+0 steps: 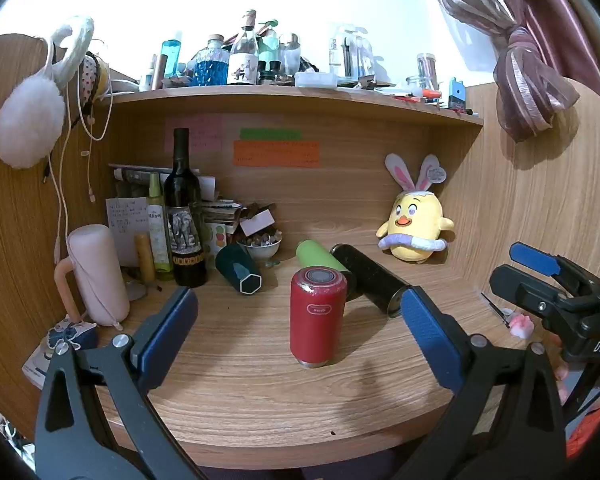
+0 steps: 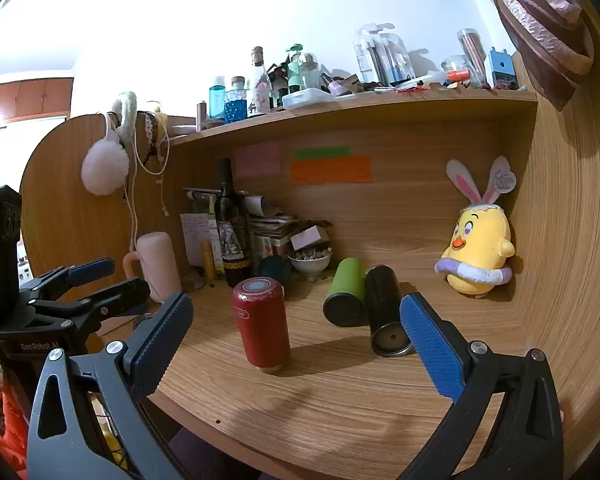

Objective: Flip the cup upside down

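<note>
- The red cup stands on end at the centre of the left wrist view, on the wooden worktop, with its silver-rimmed end down and a grey disc on its upper end.
- In the right wrist view the same red cup sits left of centre, apart from both grippers.
- The left gripper has its jaws spread wide, blue pads at the lower left and lower right of its frame, the cup between them but farther back; nothing is pinched.
- The right gripper also has its jaws spread and holds nothing; it shows at the right edge of the left wrist view, and the left gripper shows at the left edge of the right wrist view.
- Behind the cup a green cup and a black cup lie on their sides, touching each other.
- A dark teal cup lies on its side left of them, near a small bowl.
- A wine bottle stands at the left of the frame, a pink mug beside it.
- A yellow chick plush sits at the right rear corner.
</note>
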`<state>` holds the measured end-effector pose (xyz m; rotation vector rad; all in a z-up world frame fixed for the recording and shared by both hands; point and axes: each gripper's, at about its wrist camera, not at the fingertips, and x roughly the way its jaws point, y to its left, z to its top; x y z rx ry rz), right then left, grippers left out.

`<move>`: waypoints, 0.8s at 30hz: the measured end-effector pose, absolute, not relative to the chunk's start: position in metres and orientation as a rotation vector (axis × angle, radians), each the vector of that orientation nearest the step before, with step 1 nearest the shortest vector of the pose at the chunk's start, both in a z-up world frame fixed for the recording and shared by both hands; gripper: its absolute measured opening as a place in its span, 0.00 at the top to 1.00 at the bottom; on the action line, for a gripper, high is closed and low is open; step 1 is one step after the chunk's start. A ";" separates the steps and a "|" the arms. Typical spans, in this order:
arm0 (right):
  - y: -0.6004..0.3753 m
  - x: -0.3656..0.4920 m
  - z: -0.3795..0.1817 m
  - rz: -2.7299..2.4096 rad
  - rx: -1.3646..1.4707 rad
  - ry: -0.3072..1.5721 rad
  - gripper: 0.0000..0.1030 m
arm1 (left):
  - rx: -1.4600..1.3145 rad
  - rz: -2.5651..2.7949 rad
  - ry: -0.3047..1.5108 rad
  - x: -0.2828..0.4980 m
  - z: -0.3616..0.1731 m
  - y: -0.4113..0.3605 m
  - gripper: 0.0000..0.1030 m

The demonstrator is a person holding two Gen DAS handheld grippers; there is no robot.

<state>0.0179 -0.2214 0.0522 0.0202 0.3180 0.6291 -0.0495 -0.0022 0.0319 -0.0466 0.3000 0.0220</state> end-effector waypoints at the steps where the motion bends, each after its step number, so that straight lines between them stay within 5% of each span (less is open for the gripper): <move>1: -0.221 0.018 0.052 0.629 0.020 0.318 0.00 | -0.048 0.022 0.300 -0.049 0.032 -0.002 0.00; 24: -0.222 0.018 0.052 0.631 0.020 0.319 0.00 | -0.049 0.008 0.308 -0.047 0.033 -0.004 0.00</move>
